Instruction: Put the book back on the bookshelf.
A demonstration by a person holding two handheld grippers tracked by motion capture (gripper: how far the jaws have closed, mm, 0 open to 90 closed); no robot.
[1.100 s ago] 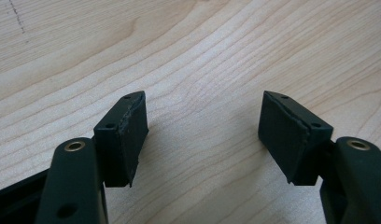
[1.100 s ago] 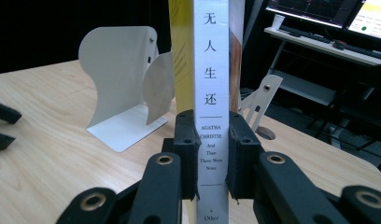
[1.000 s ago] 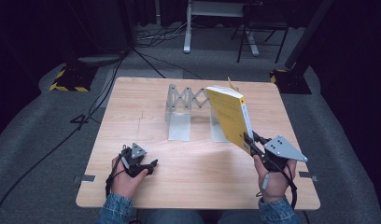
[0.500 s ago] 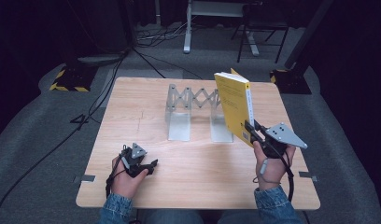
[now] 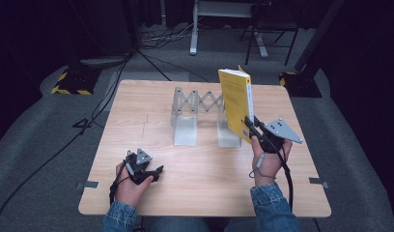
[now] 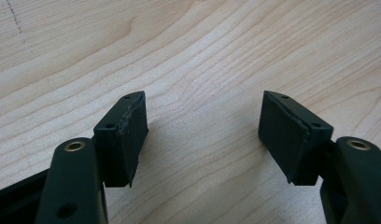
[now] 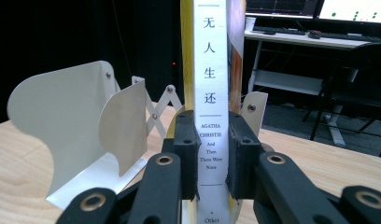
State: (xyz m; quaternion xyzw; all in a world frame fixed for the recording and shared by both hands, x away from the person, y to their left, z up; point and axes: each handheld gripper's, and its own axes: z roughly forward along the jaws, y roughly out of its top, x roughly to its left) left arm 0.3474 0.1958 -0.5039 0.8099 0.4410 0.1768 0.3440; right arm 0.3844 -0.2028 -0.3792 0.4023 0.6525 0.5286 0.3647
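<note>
The right tool (image 5: 249,126) is clamped on the spine of a yellow book (image 5: 235,104), low down, and holds it upright at the right end of the expandable metal book stand (image 5: 197,116) in the middle of the worktop (image 5: 137,111). In the right gripper view the jaws press on either side of the white spine (image 7: 210,93), just at the printed author name, and the stand's pale plates (image 7: 72,130) rise to the left of the book.

Judging from this, the book is already lifted and turned to vertical, and what is left is to bring it into the slot between the two end plates, set its lower edge on the base, and let go. In the high view the book looks to be at or just outside the right plate (image 5: 227,133); whether it is touching that plate I cannot tell.

The left tool (image 5: 146,172) rests on the near left part of the worktop with its jaws spread wide and nothing between them; its own view shows bare wood grain (image 6: 202,60) under the pads.

The scissor links (image 5: 201,100) across the far side of the stand and the right plate itself are the likely snags for the book's lower corner. Beyond the worktop, cables, a desk frame and chair legs stand on the floor, well apart from the work.
</note>
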